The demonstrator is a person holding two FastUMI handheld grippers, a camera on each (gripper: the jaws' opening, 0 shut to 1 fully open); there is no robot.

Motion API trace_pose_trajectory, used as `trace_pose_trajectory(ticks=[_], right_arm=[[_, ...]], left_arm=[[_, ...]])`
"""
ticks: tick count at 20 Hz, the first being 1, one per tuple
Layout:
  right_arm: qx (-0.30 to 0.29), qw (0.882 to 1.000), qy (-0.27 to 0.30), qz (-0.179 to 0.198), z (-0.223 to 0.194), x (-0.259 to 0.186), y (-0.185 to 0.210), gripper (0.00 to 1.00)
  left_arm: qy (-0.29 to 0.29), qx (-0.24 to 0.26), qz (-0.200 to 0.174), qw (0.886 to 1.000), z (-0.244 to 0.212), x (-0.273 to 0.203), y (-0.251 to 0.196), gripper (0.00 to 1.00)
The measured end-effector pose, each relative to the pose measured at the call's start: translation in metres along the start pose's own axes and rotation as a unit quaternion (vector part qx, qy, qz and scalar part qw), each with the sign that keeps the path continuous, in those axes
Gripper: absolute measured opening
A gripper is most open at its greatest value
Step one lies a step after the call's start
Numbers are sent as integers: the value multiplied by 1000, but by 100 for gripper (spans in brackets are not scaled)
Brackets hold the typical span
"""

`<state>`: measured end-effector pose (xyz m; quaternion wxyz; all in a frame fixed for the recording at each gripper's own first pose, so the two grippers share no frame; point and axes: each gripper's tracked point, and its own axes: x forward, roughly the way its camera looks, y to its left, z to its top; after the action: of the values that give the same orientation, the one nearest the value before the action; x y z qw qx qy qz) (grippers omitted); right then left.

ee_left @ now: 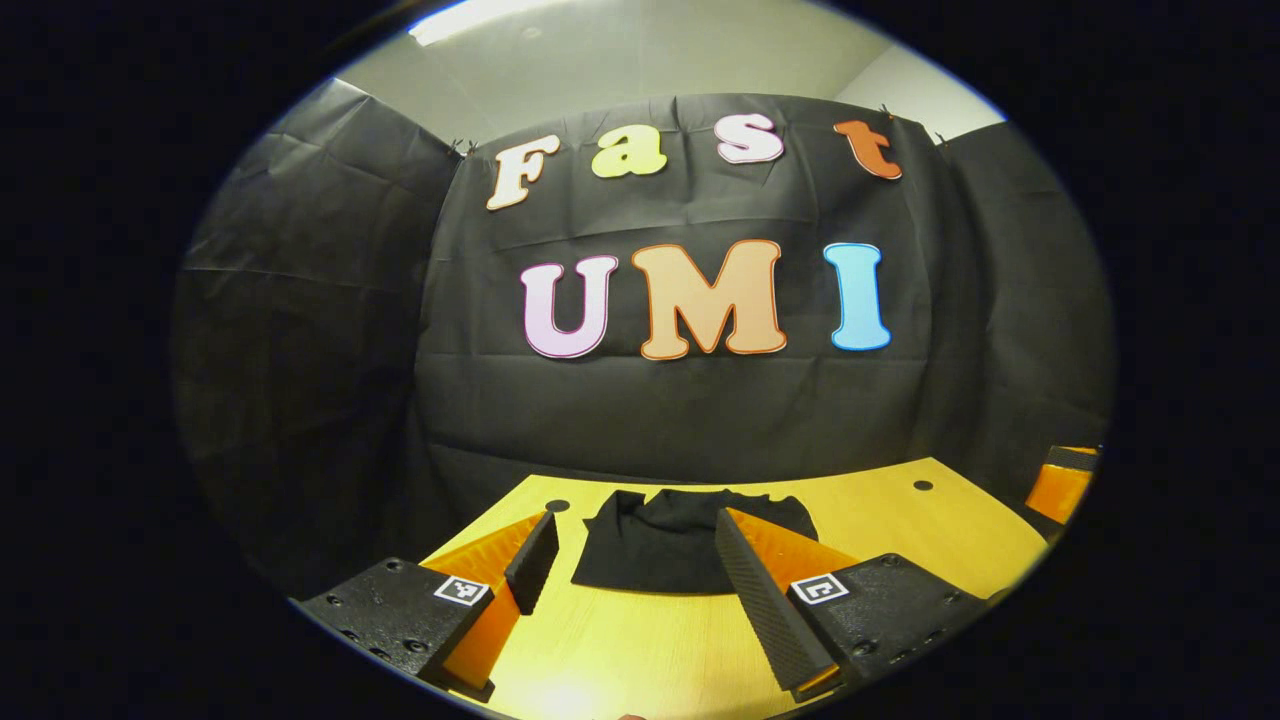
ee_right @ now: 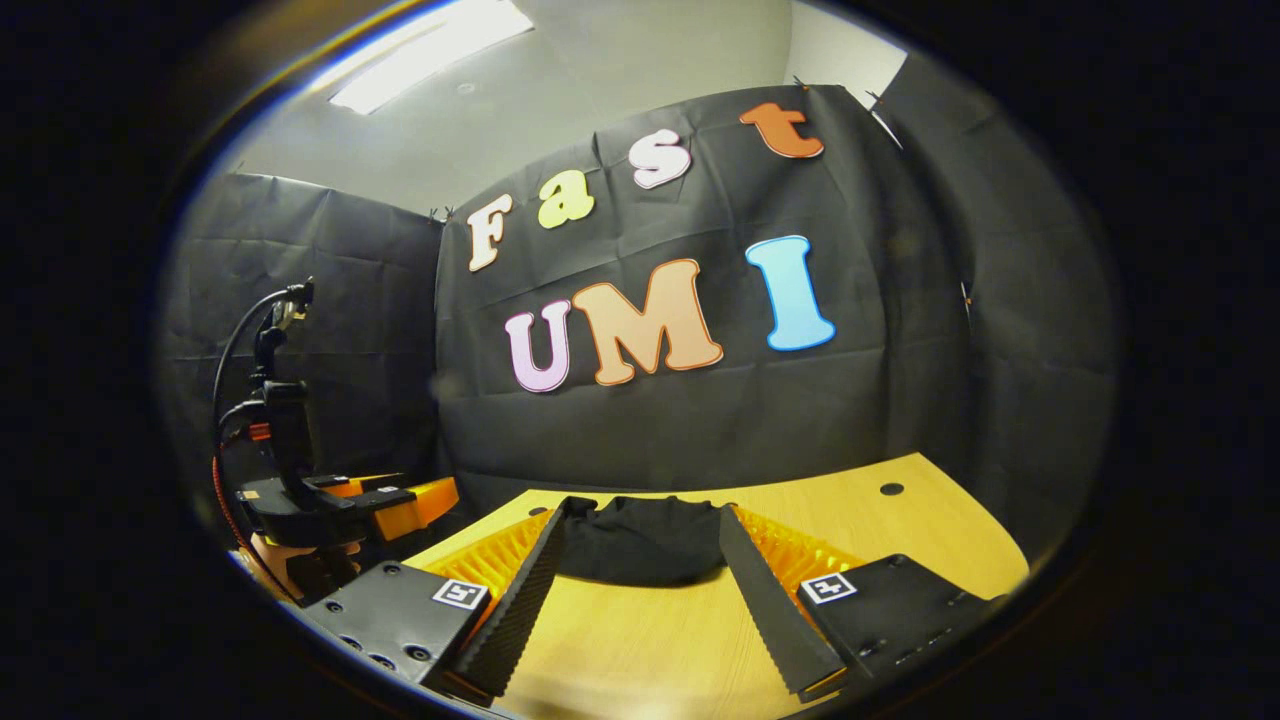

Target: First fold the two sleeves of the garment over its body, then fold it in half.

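In the left gripper view, the left tool [ee_left: 630,560] hung released above the near part of the yellow bench [ee_left: 640,650], its fingers spread wide and touching nothing. Just beyond its tips lay the dark garment [ee_left: 670,545], bunched into a compact heap on the bench near the far edge. In the right gripper view, the right tool [ee_right: 640,540] was likewise released, fingers apart over the bench [ee_right: 650,640], with the garment [ee_right: 640,545] past their tips. The left tool [ee_right: 400,497] showed farther off to the side, held by a hand [ee_right: 275,560].
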<state>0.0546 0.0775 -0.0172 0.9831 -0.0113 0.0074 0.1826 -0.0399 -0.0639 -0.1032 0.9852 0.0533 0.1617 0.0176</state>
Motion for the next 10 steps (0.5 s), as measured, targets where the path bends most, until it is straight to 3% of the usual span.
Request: trace_pose_trajectory(ticks=[10], right_arm=[[-3,1000,4,-21,-14,-16,-30,97]], left_arm=[[-9,6,-14,1000,4,-1,-22,94]])
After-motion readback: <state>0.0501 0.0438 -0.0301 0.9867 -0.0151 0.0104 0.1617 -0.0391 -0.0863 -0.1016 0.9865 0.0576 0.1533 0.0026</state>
